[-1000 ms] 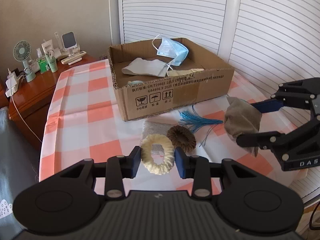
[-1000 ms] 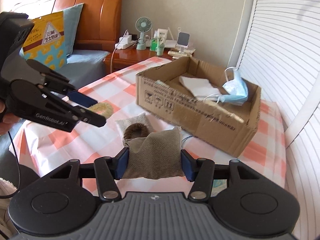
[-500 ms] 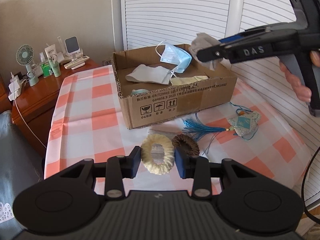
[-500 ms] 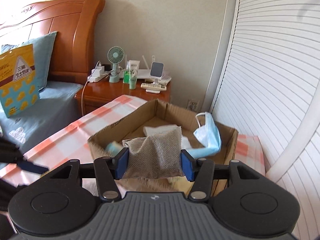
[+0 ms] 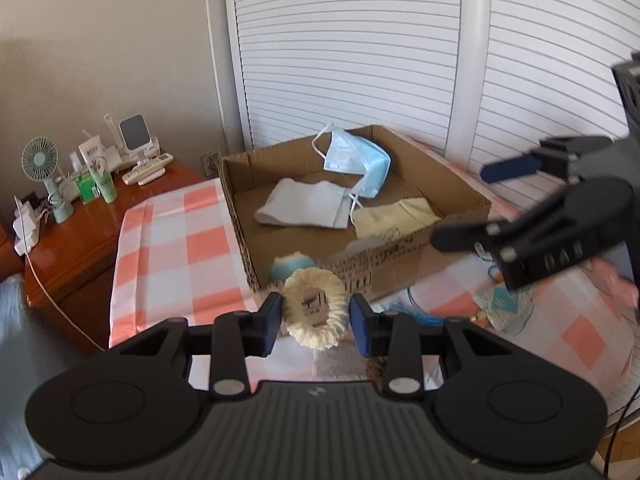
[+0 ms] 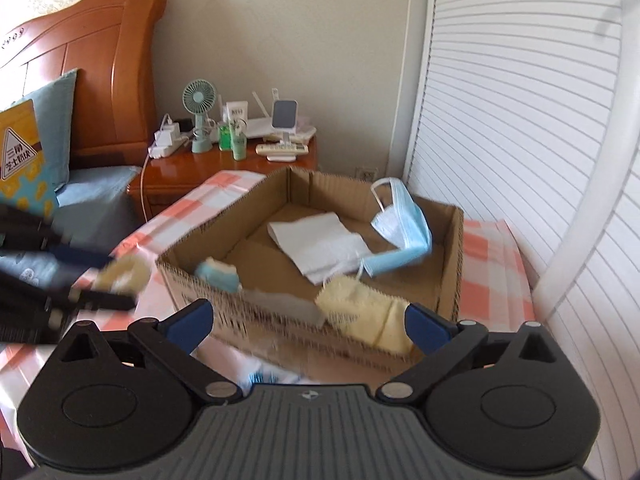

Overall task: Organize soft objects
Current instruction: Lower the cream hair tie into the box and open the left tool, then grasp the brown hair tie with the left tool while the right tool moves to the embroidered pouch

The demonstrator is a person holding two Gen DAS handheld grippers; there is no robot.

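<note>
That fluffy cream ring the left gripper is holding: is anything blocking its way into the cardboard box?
Only the box's near wall, which the fluffy cream ring must clear. The open cardboard box has bare floor left, and the right gripper, now open, is off to the side.

Soft, even daylight fills both views, bright on the white shutters (image 5: 360, 60). Fisheye bending curves the edges, with dark corners. Motion blur smears the cardboard box (image 6: 280, 312) front and the other tongs (image 6: 92, 284).
</note>
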